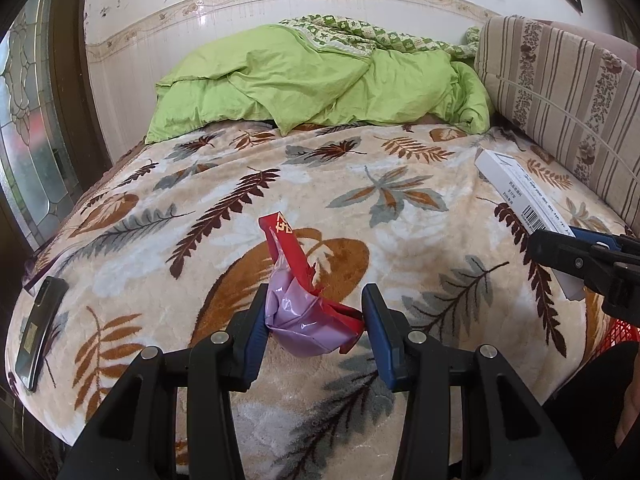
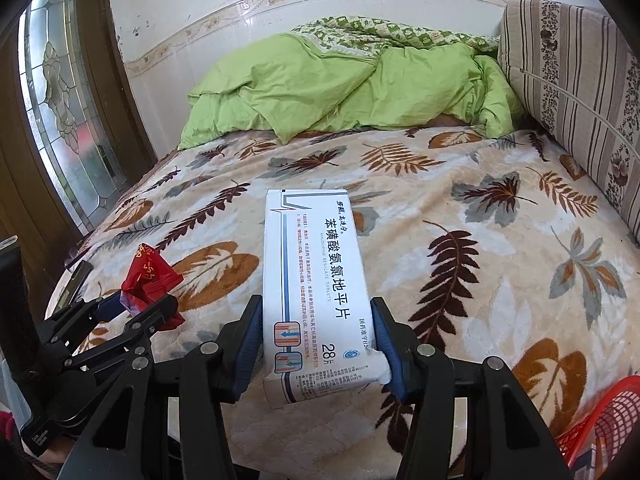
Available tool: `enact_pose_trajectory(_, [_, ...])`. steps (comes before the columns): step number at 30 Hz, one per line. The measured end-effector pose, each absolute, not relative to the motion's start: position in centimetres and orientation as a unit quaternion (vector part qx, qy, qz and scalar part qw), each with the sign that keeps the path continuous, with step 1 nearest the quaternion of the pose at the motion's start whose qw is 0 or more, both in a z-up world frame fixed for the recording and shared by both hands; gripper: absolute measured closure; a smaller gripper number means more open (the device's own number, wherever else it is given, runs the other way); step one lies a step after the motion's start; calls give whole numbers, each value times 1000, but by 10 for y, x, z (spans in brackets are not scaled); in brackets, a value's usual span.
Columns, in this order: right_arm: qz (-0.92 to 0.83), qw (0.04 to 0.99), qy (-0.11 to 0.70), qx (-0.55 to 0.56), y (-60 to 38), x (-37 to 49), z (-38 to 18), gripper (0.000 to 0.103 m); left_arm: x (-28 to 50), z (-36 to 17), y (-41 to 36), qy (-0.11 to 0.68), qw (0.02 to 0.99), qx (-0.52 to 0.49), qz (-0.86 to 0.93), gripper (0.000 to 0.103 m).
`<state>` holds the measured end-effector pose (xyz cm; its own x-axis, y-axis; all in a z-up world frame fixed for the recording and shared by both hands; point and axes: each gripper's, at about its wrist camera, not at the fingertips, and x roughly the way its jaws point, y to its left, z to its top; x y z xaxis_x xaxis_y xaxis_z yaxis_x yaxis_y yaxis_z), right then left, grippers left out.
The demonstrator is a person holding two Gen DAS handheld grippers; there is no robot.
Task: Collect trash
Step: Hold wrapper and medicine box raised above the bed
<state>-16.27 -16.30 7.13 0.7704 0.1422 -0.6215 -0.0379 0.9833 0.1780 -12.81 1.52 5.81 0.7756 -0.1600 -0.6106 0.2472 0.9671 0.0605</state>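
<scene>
My left gripper (image 1: pixel 314 326) is shut on a crumpled red and lilac wrapper (image 1: pixel 304 312) and holds it just above the leaf-patterned blanket (image 1: pixel 360 208). The same wrapper (image 2: pixel 150 280) shows in the right wrist view at the left, in the left gripper (image 2: pixel 136 304). My right gripper (image 2: pixel 316 344) is shut on a white medicine box (image 2: pixel 316 280) with blue print, held lengthwise above the bed. The box (image 1: pixel 516 192) and the right gripper (image 1: pixel 560 252) show at the right edge of the left wrist view.
A green duvet (image 1: pixel 320 84) is heaped at the bed's far end. A striped cushion (image 1: pixel 560 92) lines the right side. A dark phone (image 1: pixel 40 332) lies at the bed's left edge. A red mesh basket (image 2: pixel 600 428) stands at the lower right. A glass-panel door (image 2: pixel 64 100) stands at the left.
</scene>
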Motion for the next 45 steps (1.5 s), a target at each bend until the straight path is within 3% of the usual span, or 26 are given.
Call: enact_pose_trajectory(45, [46,937,334,90,-167,-163,73,47,-133,54,7,317,938,66,-126,59])
